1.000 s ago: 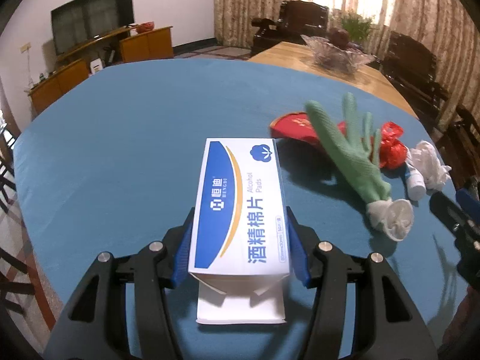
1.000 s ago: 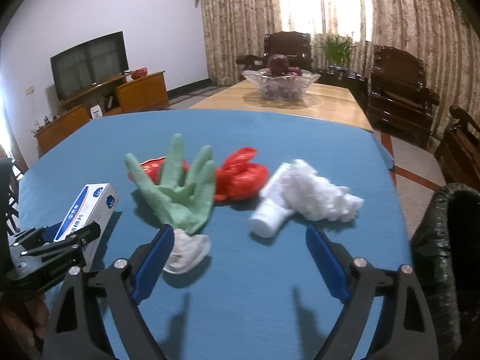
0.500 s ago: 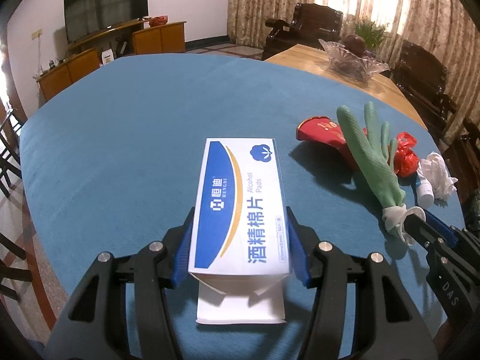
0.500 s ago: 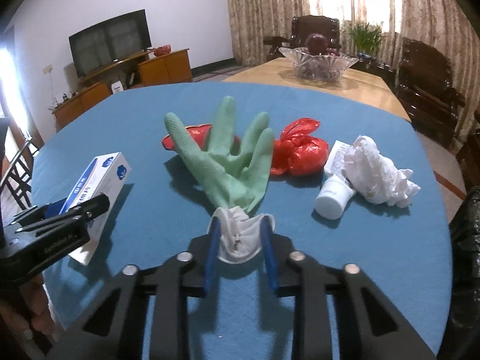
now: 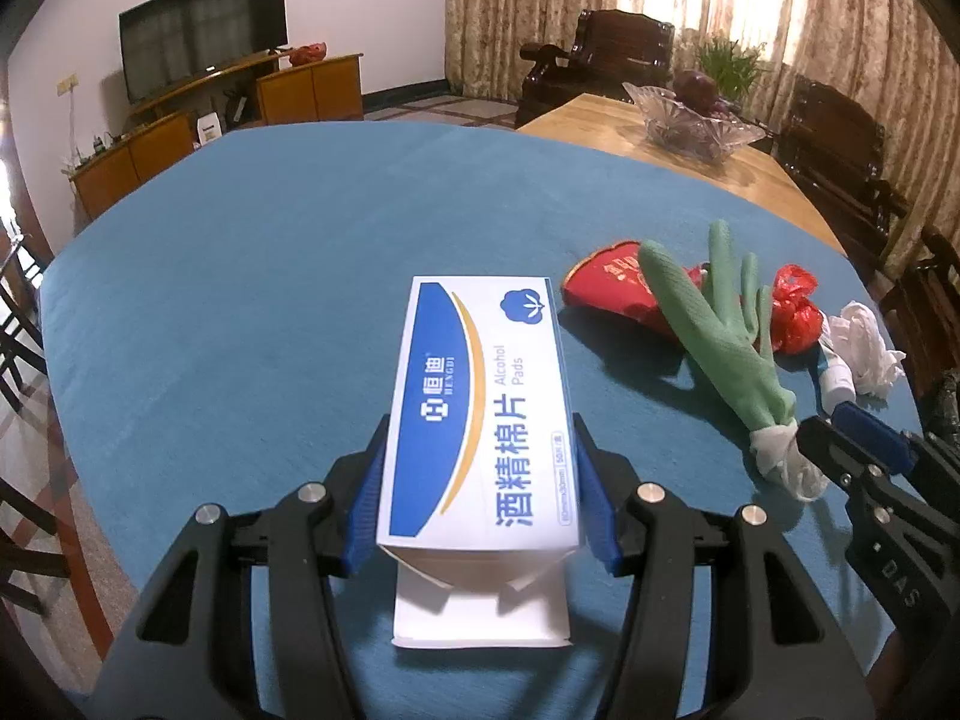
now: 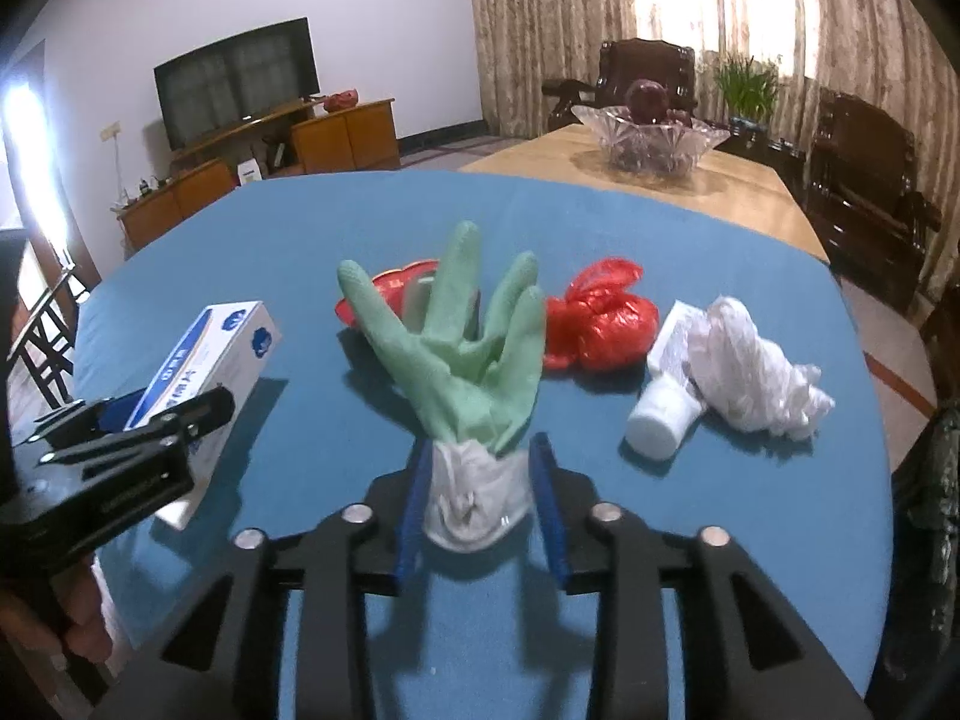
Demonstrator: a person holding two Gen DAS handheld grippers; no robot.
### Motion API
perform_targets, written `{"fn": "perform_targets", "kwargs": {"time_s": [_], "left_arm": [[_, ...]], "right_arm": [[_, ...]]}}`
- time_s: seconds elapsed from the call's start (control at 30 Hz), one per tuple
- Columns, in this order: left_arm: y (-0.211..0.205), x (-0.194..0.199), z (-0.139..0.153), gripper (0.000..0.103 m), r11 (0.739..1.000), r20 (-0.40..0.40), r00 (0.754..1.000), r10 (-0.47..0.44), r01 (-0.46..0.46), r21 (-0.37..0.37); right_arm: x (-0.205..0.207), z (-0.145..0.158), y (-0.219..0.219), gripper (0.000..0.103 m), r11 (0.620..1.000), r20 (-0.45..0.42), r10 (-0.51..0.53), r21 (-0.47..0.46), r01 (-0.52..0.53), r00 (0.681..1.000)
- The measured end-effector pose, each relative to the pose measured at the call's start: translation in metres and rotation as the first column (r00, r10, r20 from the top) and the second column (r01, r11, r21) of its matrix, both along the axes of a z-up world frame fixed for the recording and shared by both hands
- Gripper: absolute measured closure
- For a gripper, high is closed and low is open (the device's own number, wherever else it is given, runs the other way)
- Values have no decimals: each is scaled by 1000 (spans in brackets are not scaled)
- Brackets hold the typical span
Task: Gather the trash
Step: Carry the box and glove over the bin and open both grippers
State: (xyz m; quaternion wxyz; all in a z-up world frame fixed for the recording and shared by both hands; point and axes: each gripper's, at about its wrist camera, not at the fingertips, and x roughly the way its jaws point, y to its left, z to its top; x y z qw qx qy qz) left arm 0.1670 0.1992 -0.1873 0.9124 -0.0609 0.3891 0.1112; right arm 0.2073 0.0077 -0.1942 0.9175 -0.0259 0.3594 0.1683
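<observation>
Looking along the left claw (image 5: 480, 498), its view alone shows the printed top of the alcohol pad box (image 5: 480, 420), clamped between both blue pads with its rear flap hanging open over the blue bench (image 5: 240, 300). The right wrist view alone shows the right claw (image 6: 480, 504) straddling the white cuff of the green glove (image 6: 468, 348); its jaws are opening, pads just beside the cuff. Behind the glove lie a red packet (image 6: 390, 288), a red plastic bag (image 6: 600, 318), a white tube (image 6: 666, 408) and crumpled white plastic (image 6: 756, 372). A black bag (image 6: 936, 510) stands at the bench's right edge.
</observation>
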Motion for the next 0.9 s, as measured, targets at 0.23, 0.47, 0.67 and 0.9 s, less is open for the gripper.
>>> {"fn": "perform_targets", "kwargs": {"time_s": [0.23,0.47,0.67,0.9], "left_arm": [[9,1,-2,50,1000,-4,1000,26,-26,0],[5,4,0,50,1000,-1,1000,19,-19,5],[-4,2,7,50,1000,16,1000,-5,4,19],[-19,-1,24,50,999,51,998,-29,28,23]], "right_arm": [[22,-9,19,46,999,-29,-1,-40,0,1000],[28,-16,9,77,1000,-85,10,10,-9,996],[12,4,-3,79,998,-45,10,60,-7,999],[-3,31,-19,79,995,-7,11,102,-11,1000]]}}
